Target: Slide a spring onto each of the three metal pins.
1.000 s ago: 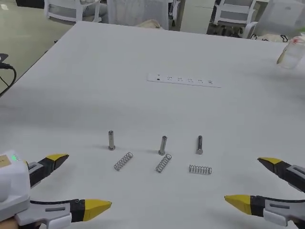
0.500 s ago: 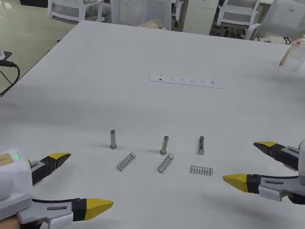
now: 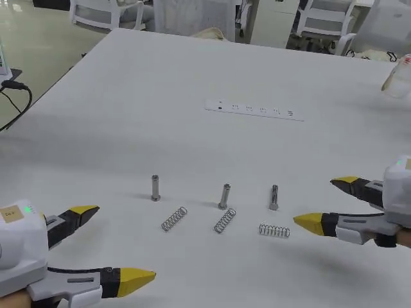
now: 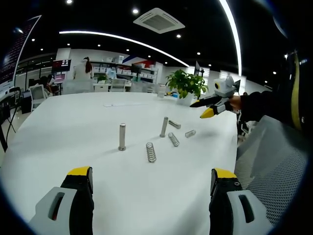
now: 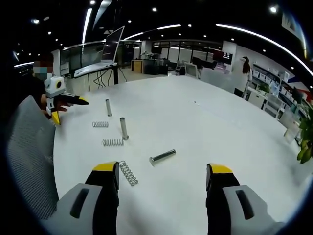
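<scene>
Three metal pins are in a row mid-table: the left pin (image 3: 155, 188) and middle pin (image 3: 224, 196) stand upright, while the right pin (image 3: 274, 197) lies on its side (image 5: 162, 156). A spring lies in front of each: left spring (image 3: 174, 218), middle spring (image 3: 224, 220), right spring (image 3: 274, 230). My left gripper (image 3: 112, 247) hovers open at the near left, well short of the left spring (image 4: 150, 152). My right gripper (image 3: 326, 202) is open just right of the right spring (image 5: 128, 172), with nothing between its fingers.
A white power strip (image 3: 253, 109) lies flat beyond the pins. A clear plastic bottle (image 3: 397, 80) stands at the far right edge. Chairs (image 3: 109, 13) line the table's far side. A potted plant (image 4: 188, 85) sits off to the right.
My right gripper has moved up and to the left, closer to the right spring and the lying pin. The left gripper has barely moved. Pins and springs stay put.
</scene>
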`<state>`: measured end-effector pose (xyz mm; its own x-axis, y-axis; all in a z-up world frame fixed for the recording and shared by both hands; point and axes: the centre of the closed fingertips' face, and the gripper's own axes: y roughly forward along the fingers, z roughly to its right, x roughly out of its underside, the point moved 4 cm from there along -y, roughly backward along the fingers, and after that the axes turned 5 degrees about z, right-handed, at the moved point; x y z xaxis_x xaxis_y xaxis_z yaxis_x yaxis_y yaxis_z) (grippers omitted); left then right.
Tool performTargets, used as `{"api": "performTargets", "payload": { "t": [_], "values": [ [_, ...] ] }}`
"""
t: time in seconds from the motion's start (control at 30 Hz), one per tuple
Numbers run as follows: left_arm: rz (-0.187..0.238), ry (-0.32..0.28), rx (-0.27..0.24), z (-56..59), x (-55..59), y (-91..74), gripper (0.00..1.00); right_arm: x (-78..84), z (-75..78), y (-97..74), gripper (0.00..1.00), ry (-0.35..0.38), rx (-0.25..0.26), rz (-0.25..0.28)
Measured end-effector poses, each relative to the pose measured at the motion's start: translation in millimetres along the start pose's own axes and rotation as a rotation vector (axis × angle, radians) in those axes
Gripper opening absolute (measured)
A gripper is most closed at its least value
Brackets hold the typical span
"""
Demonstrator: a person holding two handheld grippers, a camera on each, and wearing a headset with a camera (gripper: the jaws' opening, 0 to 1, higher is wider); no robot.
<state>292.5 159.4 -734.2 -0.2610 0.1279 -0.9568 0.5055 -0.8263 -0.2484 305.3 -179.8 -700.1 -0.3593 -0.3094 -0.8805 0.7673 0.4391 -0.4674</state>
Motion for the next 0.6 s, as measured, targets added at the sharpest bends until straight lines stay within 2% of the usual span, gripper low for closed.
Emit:
{"api": "performTargets", "payload": {
  "t": [0.2, 0.6],
  "values": [
    [-0.001, -0.003, -0.003, -0.7, 0.6, -1.1, 0.98, -4.0, 5.1, 11.1, 0.63, 0.014, 0.019, -0.025],
    [-0.006, 0.0, -0.001, -0.9, 0.4, -0.6, 0.96, -7.9, 10.1, 37.7, 0.57, 0.054, 0.026, -0.082]
  ]
}}
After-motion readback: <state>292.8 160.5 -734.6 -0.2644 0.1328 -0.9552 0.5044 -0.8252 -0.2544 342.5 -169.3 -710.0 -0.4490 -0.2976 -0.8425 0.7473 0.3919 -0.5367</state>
